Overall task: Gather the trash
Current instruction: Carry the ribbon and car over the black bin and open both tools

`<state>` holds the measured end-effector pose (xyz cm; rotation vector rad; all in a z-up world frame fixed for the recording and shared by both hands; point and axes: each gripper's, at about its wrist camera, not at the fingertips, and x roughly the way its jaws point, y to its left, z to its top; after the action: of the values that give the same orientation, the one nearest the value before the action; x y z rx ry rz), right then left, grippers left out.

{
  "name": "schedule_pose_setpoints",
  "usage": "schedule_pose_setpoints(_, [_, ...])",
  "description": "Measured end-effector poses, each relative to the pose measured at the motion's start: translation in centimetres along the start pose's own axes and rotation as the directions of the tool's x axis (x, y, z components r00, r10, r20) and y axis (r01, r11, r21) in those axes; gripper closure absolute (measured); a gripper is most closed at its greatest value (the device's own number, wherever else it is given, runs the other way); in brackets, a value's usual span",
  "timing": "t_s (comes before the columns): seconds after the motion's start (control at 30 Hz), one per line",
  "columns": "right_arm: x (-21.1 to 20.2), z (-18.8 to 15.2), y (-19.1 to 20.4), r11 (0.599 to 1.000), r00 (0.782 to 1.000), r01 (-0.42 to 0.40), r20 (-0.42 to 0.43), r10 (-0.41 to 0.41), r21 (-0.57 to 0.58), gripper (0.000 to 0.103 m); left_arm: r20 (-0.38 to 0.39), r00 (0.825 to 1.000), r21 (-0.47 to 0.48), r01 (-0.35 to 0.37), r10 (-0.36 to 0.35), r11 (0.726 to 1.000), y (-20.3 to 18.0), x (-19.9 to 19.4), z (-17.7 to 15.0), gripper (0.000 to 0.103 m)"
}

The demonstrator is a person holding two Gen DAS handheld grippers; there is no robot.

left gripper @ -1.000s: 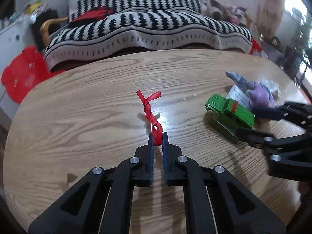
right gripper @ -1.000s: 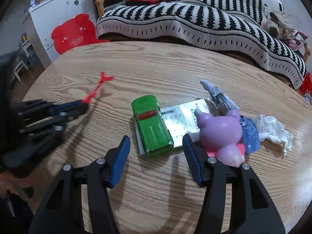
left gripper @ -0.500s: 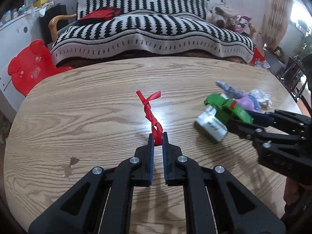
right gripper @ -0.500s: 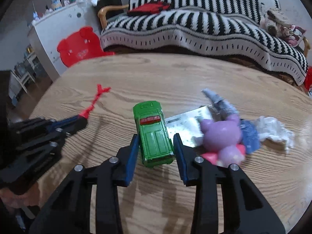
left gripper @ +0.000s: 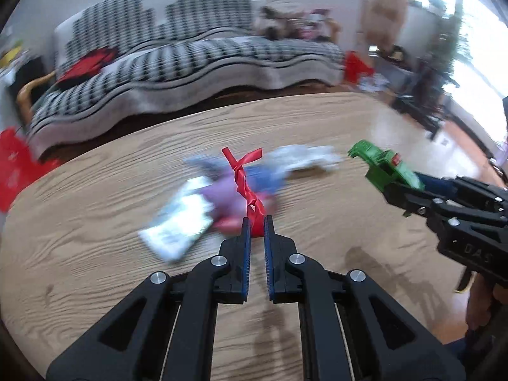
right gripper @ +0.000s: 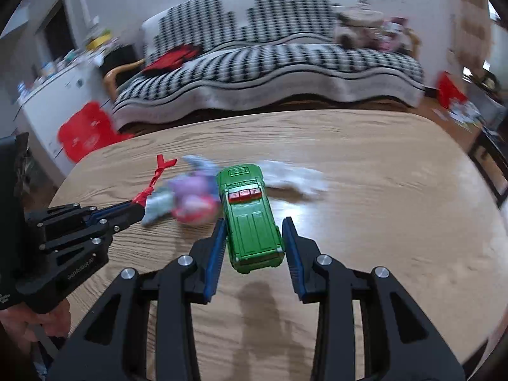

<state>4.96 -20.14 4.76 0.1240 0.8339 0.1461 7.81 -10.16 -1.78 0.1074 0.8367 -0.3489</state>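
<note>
The left gripper [left gripper: 256,222] has its jaws almost closed on the lower end of the red ribbon [left gripper: 244,179], held above the wooden table [left gripper: 95,197]; the thin strip could slide out if swung; the right gripper [right gripper: 254,241] clamps the green toy car [right gripper: 250,219] at its sides, lifted clear of the table; the smooth body may twist or drop; the purple pig toy [right gripper: 190,193], card and crumpled wrappers [right gripper: 295,179] lie blurred beneath, so either load could brush them.

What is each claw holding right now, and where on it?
The left claw pinches the red ribbon at its bottom end. The right claw clamps the green toy car across its sides, near the back end, lifted off the table.
</note>
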Motion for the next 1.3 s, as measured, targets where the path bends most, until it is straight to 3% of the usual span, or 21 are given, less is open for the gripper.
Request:
schedule_pose_setpoints(0.23, [-5.7,-5.3,-12.5,0.970,0.989,0.146,0.008,-0.150,0.197,0.067,-0.035,0.985,0.148,0.170,-0.167,0.974,-12.6,2.5,0.6,0.096])
schedule_pose_setpoints(0.43, [-10.6,-11.3,-23.2,0.889,0.961,0.263,-0.027,-0.274,0.376,0.067,-0.083,0.957,0.304,0.290,-0.278,0.907,-24.2,3.8,-0.2,0.096])
schedule_pose_setpoints(0.53, [-13.3,-14.3,-28.0,0.830,0.943,0.313,-0.047,-0.330,0.462,0.067,-0.110,0.936,0.361,0.351,-0.335,0.864,-29.6,4.3,-0.9,0.096])
schedule_pose_setpoints(0.67, [-17.2,-18.3,-33.4,0.739,0.917,0.358,-0.064,-0.395,0.570,0.067,-0.160,0.893,0.412,0.448,-0.421,0.793,-36.6,5.0,-2.4,0.096])
schedule_pose_setpoints(0.77, [-19.5,-21.5,-36.8,0.668,0.899,0.381,-0.086,-0.430,0.639,0.067,-0.244,0.843,0.430,0.537,-0.480,0.726,-41.9,5.8,-4.2,0.096])
schedule_pose_setpoints(0.83, [-20.7,-24.0,-38.9,0.618,0.885,0.402,-0.115,-0.450,0.676,0.067,-0.285,0.820,0.457,0.572,-0.497,0.681,-44.9,6.3,-5.5,0.096])
schedule_pose_setpoints(1.0, [-21.9,-27.8,-42.6,0.530,0.874,0.419,-0.168,-0.456,0.737,0.067,-0.345,0.791,0.518,0.609,-0.505,0.600,-50.1,8.1,-8.3,0.096])
schedule_pose_setpoints(1.1, [-22.1,-28.7,-43.4,0.516,0.875,0.414,-0.174,-0.451,0.750,0.067,-0.368,0.789,0.526,0.613,-0.492,0.590,-51.1,9.3,-9.0,0.096])
schedule_pose_setpoints(1.3, [-21.5,-28.2,-43.0,0.529,0.876,0.419,-0.173,-0.451,0.738,0.067,-0.397,0.784,0.503,0.621,-0.477,0.602,-52.9,11.4,-9.7,0.096])
